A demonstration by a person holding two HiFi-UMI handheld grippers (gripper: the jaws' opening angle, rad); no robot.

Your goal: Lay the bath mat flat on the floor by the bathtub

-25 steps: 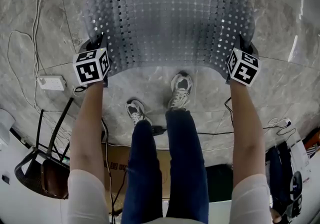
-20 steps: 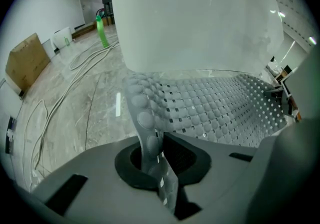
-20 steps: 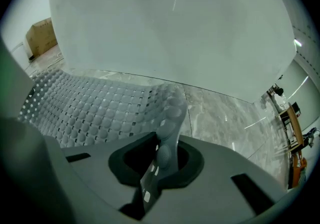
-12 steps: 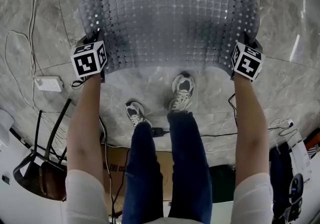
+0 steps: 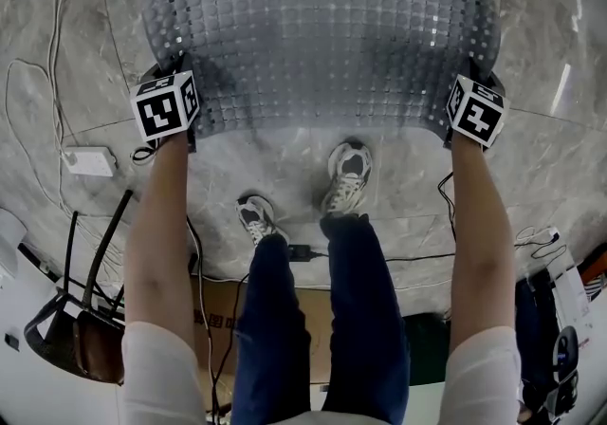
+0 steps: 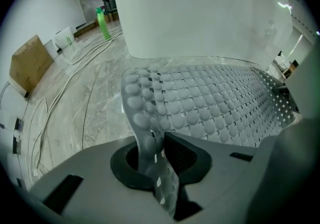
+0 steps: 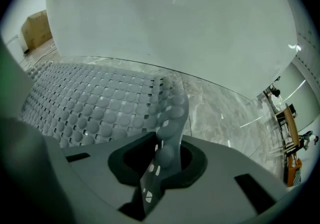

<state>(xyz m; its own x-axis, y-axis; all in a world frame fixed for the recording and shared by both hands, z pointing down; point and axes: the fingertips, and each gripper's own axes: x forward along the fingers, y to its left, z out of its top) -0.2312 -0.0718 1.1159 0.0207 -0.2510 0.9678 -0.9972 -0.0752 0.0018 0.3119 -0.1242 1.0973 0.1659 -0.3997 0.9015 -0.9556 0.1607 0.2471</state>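
A: What is taking up most of the scene?

B: A marble floor [image 5: 285,167] is stretching under everything, and a white tub [image 6: 200,13] is rising just beyond the mat.

A: Where is the mat lying?

B: The grey studded mat [image 5: 322,44] is spreading wide between the person [image 5: 313,319] and the tub. Its near edge is hanging above the floor, and its far edge is reaching toward the tub's foot. Whether that far edge is touching the floor cannot be told.

A: What are the tools doing?

B: The left tool [image 6: 159,154] is pinching the mat's near left corner, with its jaws nearly together and the corner folded between them. The right tool [image 7: 165,160] is clamping the near right corner the same way.

A: And the person?

B: The person is standing just behind the mat with the shoes [image 5: 349,172] pointing toward it, the right one nearer.

A: Anything smaller?

B: A box [image 6: 27,63] is sitting far off to the left. A power strip [image 5: 90,162] is lying on the floor beside the left tool. A green bottle [image 6: 104,24] is standing in the distance.
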